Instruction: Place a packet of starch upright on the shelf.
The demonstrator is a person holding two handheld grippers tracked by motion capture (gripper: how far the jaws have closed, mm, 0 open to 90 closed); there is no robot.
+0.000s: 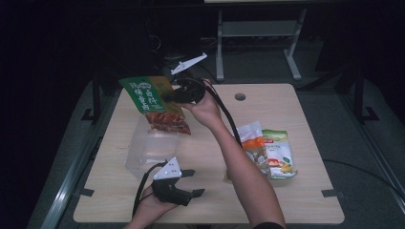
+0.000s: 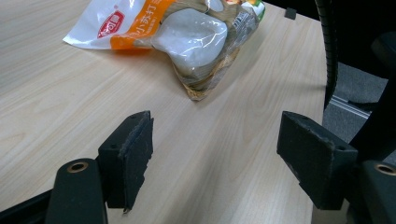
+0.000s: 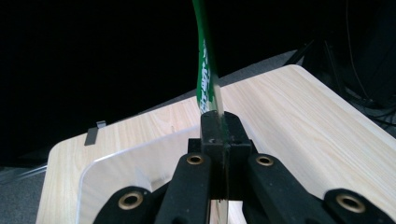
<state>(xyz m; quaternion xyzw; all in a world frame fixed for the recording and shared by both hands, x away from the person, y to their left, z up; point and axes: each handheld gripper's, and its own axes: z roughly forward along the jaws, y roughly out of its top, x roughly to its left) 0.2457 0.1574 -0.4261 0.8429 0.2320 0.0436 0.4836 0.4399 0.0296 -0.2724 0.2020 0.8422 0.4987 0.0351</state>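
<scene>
A green snack bag [image 1: 143,91] with reddish pieces in its clear lower half hangs above a clear plastic bin [image 1: 149,149] at the table's left. My right gripper [image 1: 168,95] is shut on the bag's side edge. In the right gripper view the jaws [image 3: 219,126] pinch the thin green bag edge [image 3: 204,70], with the bin's rim [image 3: 116,161] below. My left gripper [image 1: 195,182] rests low near the table's front edge, open with nothing between its jaws. In the left gripper view the pads [image 2: 215,149] stand wide apart over bare wood.
Two more snack bags lie at the table's right: an orange and white one [image 1: 252,138] [image 2: 187,37] and a green and white one [image 1: 279,155]. The right forearm [image 1: 239,162] crosses the middle of the table. A round cable hole [image 1: 240,96] sits near the far edge.
</scene>
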